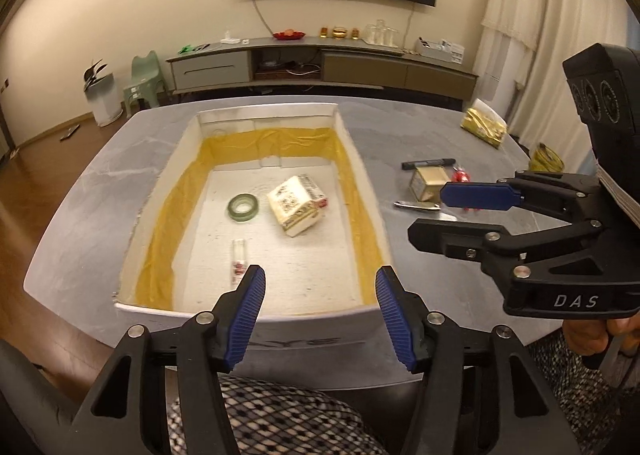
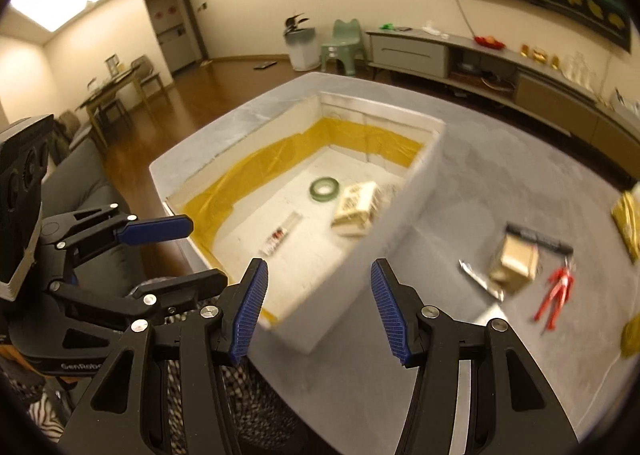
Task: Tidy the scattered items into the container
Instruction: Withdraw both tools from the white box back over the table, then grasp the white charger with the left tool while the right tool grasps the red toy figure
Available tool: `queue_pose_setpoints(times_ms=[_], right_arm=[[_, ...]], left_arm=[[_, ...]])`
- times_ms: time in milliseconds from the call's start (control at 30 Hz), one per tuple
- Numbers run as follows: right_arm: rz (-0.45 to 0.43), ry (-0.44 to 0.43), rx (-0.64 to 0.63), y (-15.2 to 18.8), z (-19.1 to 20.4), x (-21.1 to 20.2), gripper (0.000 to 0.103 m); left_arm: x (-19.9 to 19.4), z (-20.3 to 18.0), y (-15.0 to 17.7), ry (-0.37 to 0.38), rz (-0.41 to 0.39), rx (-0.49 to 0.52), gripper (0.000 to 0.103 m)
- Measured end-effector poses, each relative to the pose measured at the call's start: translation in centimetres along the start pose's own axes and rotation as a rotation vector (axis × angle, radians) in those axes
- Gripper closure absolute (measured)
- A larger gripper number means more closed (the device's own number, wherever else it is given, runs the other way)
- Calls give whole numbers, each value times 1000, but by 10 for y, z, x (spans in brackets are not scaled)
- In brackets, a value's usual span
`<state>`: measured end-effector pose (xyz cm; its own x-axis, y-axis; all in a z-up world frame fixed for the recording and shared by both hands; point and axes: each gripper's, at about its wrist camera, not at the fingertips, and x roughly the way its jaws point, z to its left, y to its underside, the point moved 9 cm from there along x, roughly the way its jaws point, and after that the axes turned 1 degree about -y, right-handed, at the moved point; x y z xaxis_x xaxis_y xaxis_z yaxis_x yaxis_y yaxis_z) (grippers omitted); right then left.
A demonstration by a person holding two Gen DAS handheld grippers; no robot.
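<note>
The container is a white box [image 1: 360, 175] lined with yellow film, standing on the grey table [image 1: 100, 195]. Inside lie a green tape roll [image 1: 243, 207], a printed carton [image 1: 298, 205] and a small tube [image 1: 239, 261]. My left gripper [image 1: 320, 283] hangs open and empty over the box's near wall. My right gripper [image 1: 428, 213] is open and empty to the right of the box, above the table. Loose on the table beside the white box [image 2: 404, 215] are a tan box [image 2: 514, 261], a black marker [image 2: 538, 237], a red figure [image 2: 556, 291] and a silver strip [image 2: 480, 281]. The right wrist view shows my right gripper [image 2: 318, 271] over the box's near corner and my left gripper [image 2: 208, 251] at the left.
Gold packets [image 1: 482, 125] [image 1: 546, 161] lie at the table's far right edge. A person's patterned lap [image 1: 280, 415] is below the near table edge. Beyond the table are a TV cabinet [image 1: 320, 63], a green stool [image 1: 146, 79] and a bin [image 1: 102, 99].
</note>
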<state>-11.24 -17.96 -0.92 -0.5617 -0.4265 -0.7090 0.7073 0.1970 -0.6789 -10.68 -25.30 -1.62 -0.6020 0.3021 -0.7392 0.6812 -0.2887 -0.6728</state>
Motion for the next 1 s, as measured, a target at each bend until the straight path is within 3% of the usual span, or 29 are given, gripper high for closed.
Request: queue_pose_setpoints(times_ms=[500, 1000], right_arm=[[-30, 98, 231, 70, -104, -36, 46], [-7, 234, 401, 89, -215, -37, 46]], left_arm=[[42, -124, -3, 98, 22, 150, 44], [134, -179, -15, 147, 94, 160, 44]])
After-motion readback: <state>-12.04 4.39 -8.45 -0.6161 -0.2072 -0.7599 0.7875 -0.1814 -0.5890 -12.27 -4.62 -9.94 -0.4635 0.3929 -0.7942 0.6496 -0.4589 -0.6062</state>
